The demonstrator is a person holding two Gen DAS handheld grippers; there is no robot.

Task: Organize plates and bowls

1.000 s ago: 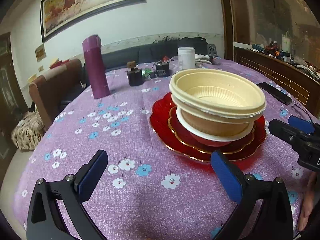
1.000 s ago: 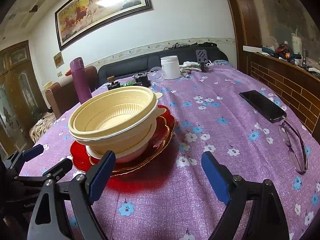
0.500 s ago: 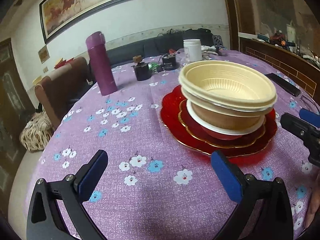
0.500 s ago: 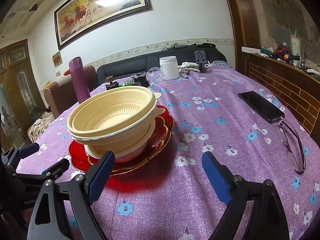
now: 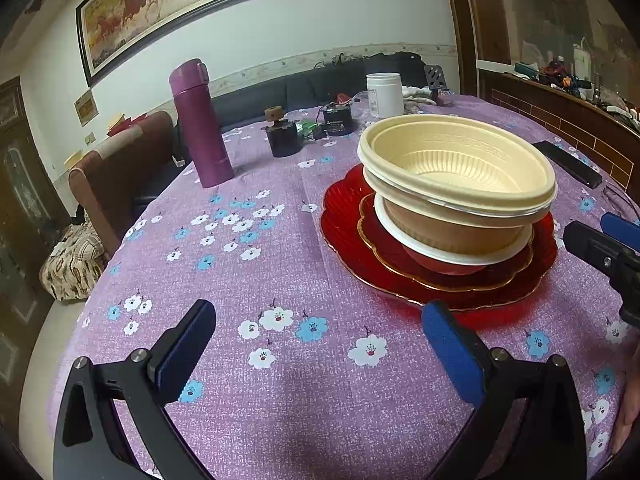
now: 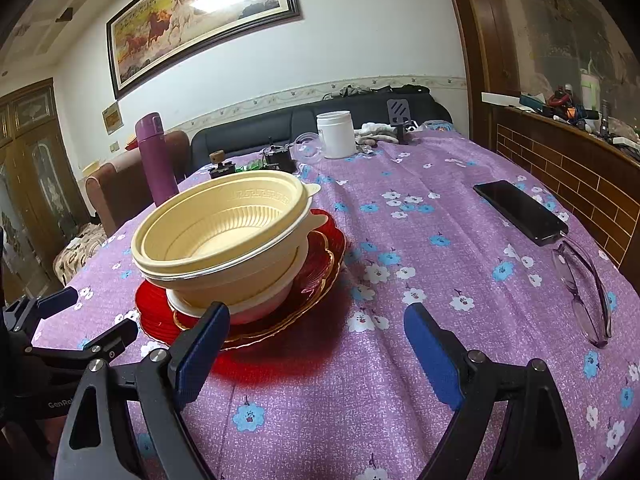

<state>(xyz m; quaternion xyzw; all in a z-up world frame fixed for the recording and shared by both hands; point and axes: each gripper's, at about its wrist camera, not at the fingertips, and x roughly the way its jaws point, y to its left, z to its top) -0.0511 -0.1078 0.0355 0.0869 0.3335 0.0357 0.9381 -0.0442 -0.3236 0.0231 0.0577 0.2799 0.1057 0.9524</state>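
- Both claws, left (image 5: 316,344) and right (image 6: 312,344), are spread wide, holding nothing.
- Bowls (image 5: 460,176) sit stacked on red plates (image 5: 344,216) mid-table; top ones look tilted, so a bump could slide them off.
- Phone (image 6: 520,210) and glasses (image 6: 584,284) lie near the right claw, easy to clip.

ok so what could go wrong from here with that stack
1. The cream bowls sit tilted and off-centre on the red plates, so a nudge from the open right gripper could tip them.
2. The glasses and phone lie close on the right; a wide swing might hit them.
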